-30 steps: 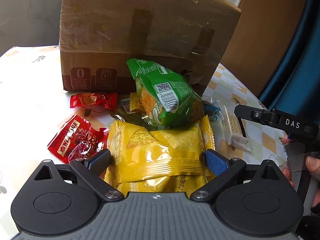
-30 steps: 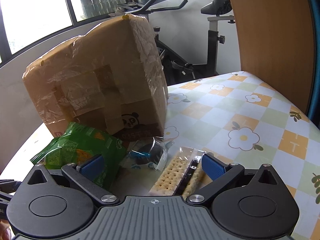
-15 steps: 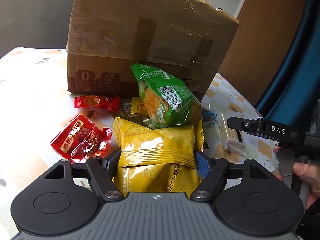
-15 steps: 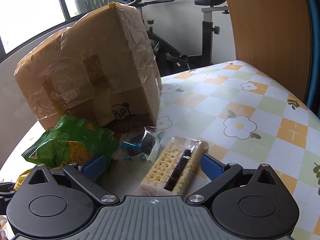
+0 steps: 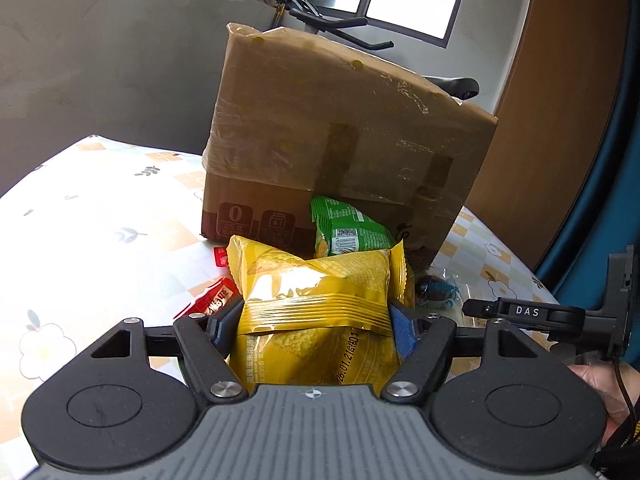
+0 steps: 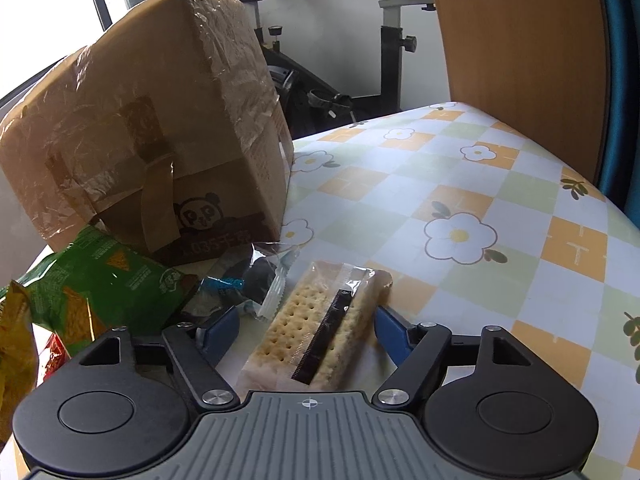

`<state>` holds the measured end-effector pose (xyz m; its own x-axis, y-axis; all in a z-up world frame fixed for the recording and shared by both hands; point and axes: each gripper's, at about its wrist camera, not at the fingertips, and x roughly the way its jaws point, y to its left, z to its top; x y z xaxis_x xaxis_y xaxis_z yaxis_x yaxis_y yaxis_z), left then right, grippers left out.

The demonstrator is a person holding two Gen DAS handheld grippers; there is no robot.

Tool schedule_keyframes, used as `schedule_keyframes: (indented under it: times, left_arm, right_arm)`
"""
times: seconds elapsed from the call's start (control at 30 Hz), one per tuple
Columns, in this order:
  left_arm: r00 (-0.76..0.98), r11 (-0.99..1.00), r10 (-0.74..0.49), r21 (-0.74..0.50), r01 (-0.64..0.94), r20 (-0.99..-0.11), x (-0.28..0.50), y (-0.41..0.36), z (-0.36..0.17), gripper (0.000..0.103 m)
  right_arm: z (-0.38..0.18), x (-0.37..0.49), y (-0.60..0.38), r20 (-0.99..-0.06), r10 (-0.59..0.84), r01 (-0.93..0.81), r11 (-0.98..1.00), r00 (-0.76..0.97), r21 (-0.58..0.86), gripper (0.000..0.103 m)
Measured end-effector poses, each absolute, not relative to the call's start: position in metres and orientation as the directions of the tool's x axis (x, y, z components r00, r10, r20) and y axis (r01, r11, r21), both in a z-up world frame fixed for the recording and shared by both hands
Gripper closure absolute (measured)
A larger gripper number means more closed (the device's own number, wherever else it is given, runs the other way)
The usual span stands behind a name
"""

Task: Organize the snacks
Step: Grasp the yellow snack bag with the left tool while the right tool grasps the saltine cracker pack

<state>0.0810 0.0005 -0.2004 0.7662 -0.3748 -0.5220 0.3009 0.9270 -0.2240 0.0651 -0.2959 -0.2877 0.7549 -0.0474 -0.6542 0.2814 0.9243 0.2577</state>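
Left wrist view: left tongs clamped on the yellow snack bag, blue pads pressed into both its sides, bag pinched and bulging between them. Behind it, farther off, a green snack bag leaning at the foot of the taped cardboard box. Left of the yellow bag, two red candy packets flat on the flowered desk, half hidden. To the right, a small clear wrapper with something dark, contents hard to make out. At the far right edge, part of the other tool marked DAS, with a hand behind it.

Right wrist view: right tongs closing, cracker packet lying lengthwise between the pads on the desk. Right pad just beside the packet's edge, possibly touching; left pad apart from it with desk showing between. Left of the crackers, the clear wrapper with the dark piece, then the green snack bag, then a corner of the yellow snack bag at the frame edge. Cardboard box far left; exercise bike beyond the desk.
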Motion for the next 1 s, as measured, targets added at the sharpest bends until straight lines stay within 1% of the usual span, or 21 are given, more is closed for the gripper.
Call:
schedule_keyframes:
  times: [0.07,0.17,0.4,0.57,0.73,0.8,1.0]
  left_arm:
    - [0.772,0.929,-0.37,-0.221,0.298,-0.516,0.08,0.002,-0.198,0.028]
    - [0.784,0.931,-0.365,-0.216,0.295,-0.502,0.076,0.005,-0.195,0.028]
    - [0.826,0.942,-0.329,-0.218,0.254,-0.459,0.069,0.017,-0.188,0.028]
    - [0.857,0.961,-0.261,-0.201,0.189,-0.444,0.068,0.023,-0.185,0.028]
    - [0.873,0.979,-0.18,-0.171,0.113,-0.453,0.07,0.028,-0.185,0.028]
    - [0.874,0.981,-0.162,-0.169,0.093,-0.459,0.071,0.03,-0.185,0.028]
    - [0.873,0.984,-0.132,-0.166,0.06,-0.47,0.07,0.035,-0.186,0.027]
  right_arm:
    - [-0.29,0.069,-0.291,-0.664,-0.062,0.269,0.939,0.745,0.214,0.034]
    - [-0.291,0.073,-0.286,-0.681,-0.089,0.262,0.953,0.727,0.155,0.042]
    - [-0.288,0.064,-0.293,-0.693,-0.118,0.276,0.954,0.711,0.12,0.051]
    - [-0.285,0.061,-0.307,-0.695,-0.176,0.326,0.941,0.697,0.088,0.052]
    - [-0.29,0.069,-0.309,-0.689,-0.2,0.329,0.942,0.696,0.059,0.052]
    - [-0.294,0.074,-0.308,-0.687,-0.214,0.334,0.942,0.695,0.043,0.051]
    - [-0.3,0.074,-0.302,-0.653,-0.25,0.33,0.944,0.715,0.0,0.054]
